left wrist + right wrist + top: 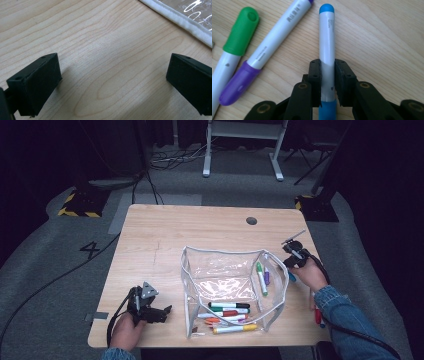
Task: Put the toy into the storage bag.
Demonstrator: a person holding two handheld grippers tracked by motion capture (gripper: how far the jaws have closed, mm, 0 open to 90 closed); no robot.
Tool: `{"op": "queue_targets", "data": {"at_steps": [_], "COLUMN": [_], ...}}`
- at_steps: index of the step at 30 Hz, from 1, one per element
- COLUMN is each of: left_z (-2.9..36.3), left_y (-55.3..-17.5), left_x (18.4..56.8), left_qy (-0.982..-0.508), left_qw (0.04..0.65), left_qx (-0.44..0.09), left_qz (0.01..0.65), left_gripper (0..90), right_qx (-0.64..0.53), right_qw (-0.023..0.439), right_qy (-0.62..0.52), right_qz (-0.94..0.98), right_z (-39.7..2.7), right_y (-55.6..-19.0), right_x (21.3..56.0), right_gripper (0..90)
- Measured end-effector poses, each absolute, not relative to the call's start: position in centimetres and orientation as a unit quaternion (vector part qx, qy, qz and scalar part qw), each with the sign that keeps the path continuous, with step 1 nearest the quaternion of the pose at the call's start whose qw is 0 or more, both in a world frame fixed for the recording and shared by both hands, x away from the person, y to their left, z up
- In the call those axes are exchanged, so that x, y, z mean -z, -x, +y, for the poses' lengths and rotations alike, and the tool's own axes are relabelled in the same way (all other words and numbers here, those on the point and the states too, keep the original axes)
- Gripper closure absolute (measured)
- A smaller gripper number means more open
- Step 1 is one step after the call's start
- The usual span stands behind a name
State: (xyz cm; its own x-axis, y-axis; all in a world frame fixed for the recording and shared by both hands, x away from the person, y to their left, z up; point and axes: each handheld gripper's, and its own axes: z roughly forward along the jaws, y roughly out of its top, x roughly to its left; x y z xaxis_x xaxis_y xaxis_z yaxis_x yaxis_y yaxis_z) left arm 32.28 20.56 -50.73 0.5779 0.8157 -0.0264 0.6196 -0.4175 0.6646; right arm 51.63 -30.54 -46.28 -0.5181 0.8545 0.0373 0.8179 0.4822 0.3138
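- Where the right gripper (327,75) clamps it at mid-barrel, the blue marker (326,35) shows a white body with blue ends, lying on the wooden surface (387,37) beside the green marker (239,32) and purple marker (262,57).
- Left gripper (112,77): jaws spread, empty, near the clear pouch (180,20).

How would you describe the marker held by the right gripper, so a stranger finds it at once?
Start at the clear pouch on the wooden table. At its right edge, the right gripper clamps a white marker. Its blue ends distinguish it from the green-capped and purple-capped neighbours.
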Motion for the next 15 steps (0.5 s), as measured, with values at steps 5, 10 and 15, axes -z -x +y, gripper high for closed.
{"op": "queue_targets", "data": {"at_steps": [5,10,15], "left_z": [20.6,20.6,20.6], "left_y": [-32.3,-32.3,-32.3], "left_x": [50.7,50.7,50.7], "left_qy": [-0.828,-0.828,-0.828], "left_qw": [0.321,0.321,0.322], "left_qx": [-0.152,-0.153,-0.152], "left_qz": [0.433,0.433,0.433], "left_gripper": [0.0,0.0,0.0], "right_qx": [-0.151,-0.177,-0.194], "right_qw": [0.055,0.051,0.059], "right_qy": [-0.500,-0.490,-0.467], "right_qz": [0.851,0.852,0.861], "right_z": [-31.4,-32.1,-32.4], "right_y": [-51.5,-51.2,-50.5], "right_x": [46.0,44.6,42.5], "right_gripper": [76.7,76.7,76.7]}}
